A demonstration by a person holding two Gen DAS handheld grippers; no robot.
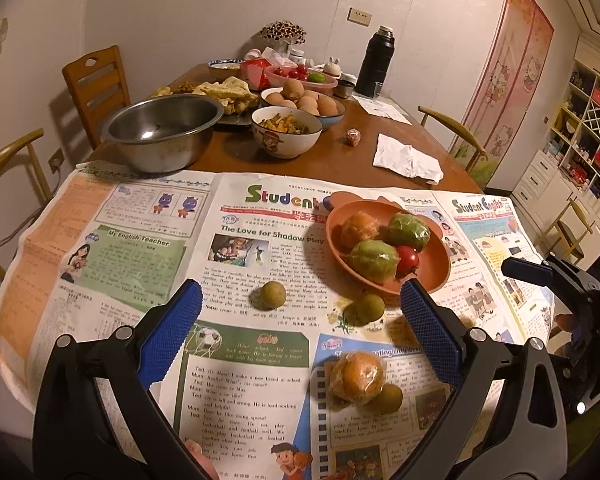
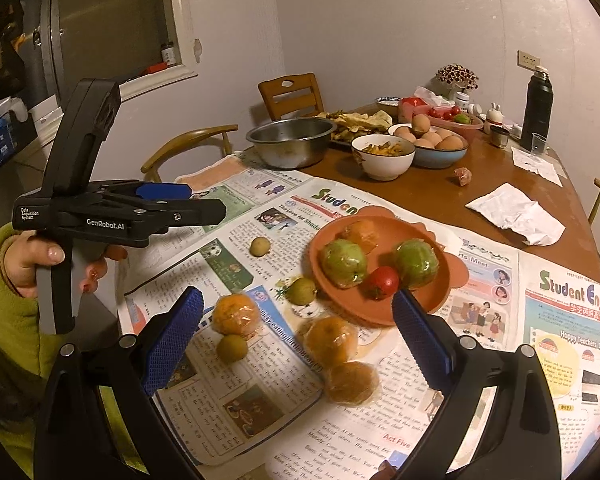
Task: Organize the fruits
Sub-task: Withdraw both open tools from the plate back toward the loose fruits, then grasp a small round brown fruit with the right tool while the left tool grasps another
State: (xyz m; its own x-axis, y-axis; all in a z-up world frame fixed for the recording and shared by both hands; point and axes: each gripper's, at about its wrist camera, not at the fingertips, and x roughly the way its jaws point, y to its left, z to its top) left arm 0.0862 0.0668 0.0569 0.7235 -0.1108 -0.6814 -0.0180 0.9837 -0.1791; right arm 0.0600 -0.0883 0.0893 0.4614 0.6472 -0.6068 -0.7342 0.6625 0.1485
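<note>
Right wrist view: the tabletop point(image 2: 440, 196) is spread with newspaper point(image 2: 260, 380), and on it the orange plate point(image 2: 432, 304) already carries 2 green fruits, 1 wrapped orange and 1 red tomato point(image 2: 383, 282). Loose fruit lies on the paper on the near side of the plate: 3 wrapped oranges and 3 small brownish-green fruits. The right claw point(image 2: 298, 338) is spread wide and empty, hovering above the paper, and the nearest orange point(image 2: 333, 340) sits almost straight ahead between its pads, with another orange point(image 2: 352, 383) touching it just below; the plate is beyond and slightly right. These fruits are round, so no long axis matters; a straight descent looks enough, though the touching neighbour may get nudged. The left claw point(image 1: 300, 332) is also spread and empty, held level over the paper's left part; from its own view a third orange point(image 1: 356, 376) lies between its pads, touching a small fruit point(image 1: 386, 399). Each hand is therefore nearer to a different orange, the right 1 to the pair beside the plate.
</note>
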